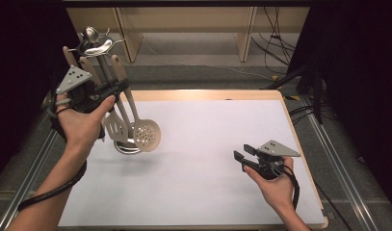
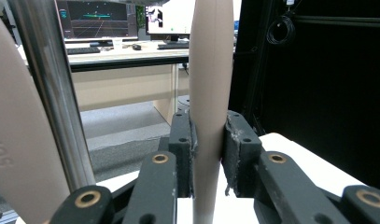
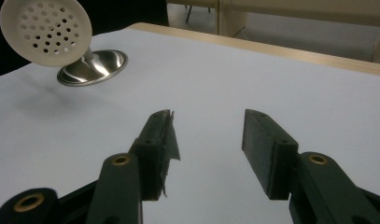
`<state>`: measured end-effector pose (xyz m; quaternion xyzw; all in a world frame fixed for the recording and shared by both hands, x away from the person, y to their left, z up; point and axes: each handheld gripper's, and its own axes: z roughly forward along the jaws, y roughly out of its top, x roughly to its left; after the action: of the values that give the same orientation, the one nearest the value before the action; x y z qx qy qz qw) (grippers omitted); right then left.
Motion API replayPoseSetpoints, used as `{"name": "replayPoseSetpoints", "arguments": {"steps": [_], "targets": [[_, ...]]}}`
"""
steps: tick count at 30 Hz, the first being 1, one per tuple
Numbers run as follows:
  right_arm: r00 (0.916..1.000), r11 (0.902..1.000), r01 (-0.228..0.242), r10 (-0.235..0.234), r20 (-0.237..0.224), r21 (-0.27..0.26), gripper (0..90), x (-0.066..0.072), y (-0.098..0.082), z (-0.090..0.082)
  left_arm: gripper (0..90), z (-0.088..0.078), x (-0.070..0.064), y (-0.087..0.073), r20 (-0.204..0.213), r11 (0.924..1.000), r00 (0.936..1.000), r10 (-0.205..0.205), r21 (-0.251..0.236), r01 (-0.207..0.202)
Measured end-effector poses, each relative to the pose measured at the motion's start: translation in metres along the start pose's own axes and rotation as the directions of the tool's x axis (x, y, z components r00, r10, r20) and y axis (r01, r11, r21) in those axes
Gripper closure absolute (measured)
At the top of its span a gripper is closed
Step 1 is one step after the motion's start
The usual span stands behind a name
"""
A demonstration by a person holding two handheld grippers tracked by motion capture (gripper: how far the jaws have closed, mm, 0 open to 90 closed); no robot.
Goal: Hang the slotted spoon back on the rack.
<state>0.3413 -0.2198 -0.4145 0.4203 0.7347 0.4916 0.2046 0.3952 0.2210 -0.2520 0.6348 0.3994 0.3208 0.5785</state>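
High view: a white surface (image 1: 198, 163) with a wooden edge; a metal utensil stand (image 1: 98, 57) is at the far left, and a person's two hands come in from the near side.
Stand: a shiny pole rising from a round steel base (image 1: 127, 146), with a hook ring and knob at the top; beige utensils hang from it.
Utensils: a slotted turner (image 1: 115, 127) and a round skimmer with holes (image 1: 147, 134) hang low beside the base; their handles run up to the hooks.
Left gripper (image 1: 117, 87): held high at the far left, level with the handles, in the left hand (image 1: 83, 122).
Left fingers (image 2: 180, 149): clenched on one beige utensil handle (image 2: 210, 93), which stands upright between the two pads and touches both; the steel pole (image 2: 50, 93) is just to its left in the left gripper view, and another beige handle (image 2: 19, 140) is at the near left edge.
Right gripper (image 1: 242, 154): low over the near right part of the surface, pointing left, well apart from the stand, in the right hand (image 1: 275, 187).
Right fingers (image 3: 156, 149): released, spread wide with bare surface between them.
Right gripper view: the skimmer head (image 3: 45, 30) and the steel base (image 3: 92, 67) lie at the far left.
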Motion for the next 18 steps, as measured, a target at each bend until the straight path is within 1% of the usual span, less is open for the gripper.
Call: {"name": "replayPoseSetpoints", "arguments": {"steps": [4,6,7,9,11,12,13,14,17,18], "targets": [[1.0,1.0,0.001,-0.001,-0.003,0.0,52.8,0.0002,0.0001,0.0,74.4,0.0013,0.0025,0.0016,-0.008,1.0,0.9999,-0.008,0.005,0.008],[0.9999,0.9999,0.012,-0.011,0.005,-0.008,52.8,-0.0003,0.0001,0.0001,74.4,0.0022,0.0041,0.0019,-0.014,0.9999,0.9999,-0.009,0.01,0.009],[1.0,1.0,0.005,-0.005,0.007,0.0,52.8,0.0004,0.0001,-0.0004,74.4,0.0028,0.0046,0.0019,-0.014,0.9999,0.9998,-0.012,0.01,0.012],[1.0,1.0,0.002,-0.002,-0.003,-0.001,52.8,0.0001,-0.0001,0.0,74.4,0.003,0.0061,0.0023,-0.017,0.9999,0.9998,-0.008,0.012,0.008],[1.0,1.0,0.001,-0.001,-0.001,-0.001,52.8,-0.0001,-0.0001,0.0002,74.4,0.0032,0.0076,0.0031,-0.021,0.9999,0.9997,-0.009,0.012,0.009],[1.0,1.0,-0.006,0.006,-0.006,-0.004,52.8,0.0003,0.0,0.0004,74.4,0.0033,0.008,0.0034,-0.02,0.9999,0.9998,-0.008,0.014,0.008],[0.9996,0.9996,-0.029,0.029,-0.003,0.001,52.8,0.0028,-0.0004,-0.0001,74.4,0.0035,0.0081,0.0035,-0.02,0.9999,0.9998,-0.008,0.015,0.008],[1.0,0.9999,-0.007,0.007,0.002,-0.014,52.8,0.0018,-0.001,0.0011,74.4,0.0035,0.0083,0.0037,-0.02,0.9998,0.9998,-0.008,0.017,0.008],[1.0,0.9999,-0.008,0.008,0.002,-0.007,52.7,0.0021,-0.0011,0.0009,74.4,0.0037,0.009,0.0039,-0.02,0.9998,0.9997,-0.017,0.013,0.017],[0.9999,0.9999,-0.016,0.016,0.0,-0.002,52.7,0.0025,-0.0009,0.0005,74.4,0.0039,0.0094,0.0039,-0.019,0.9997,0.9997,-0.019,0.015,0.019]]}}
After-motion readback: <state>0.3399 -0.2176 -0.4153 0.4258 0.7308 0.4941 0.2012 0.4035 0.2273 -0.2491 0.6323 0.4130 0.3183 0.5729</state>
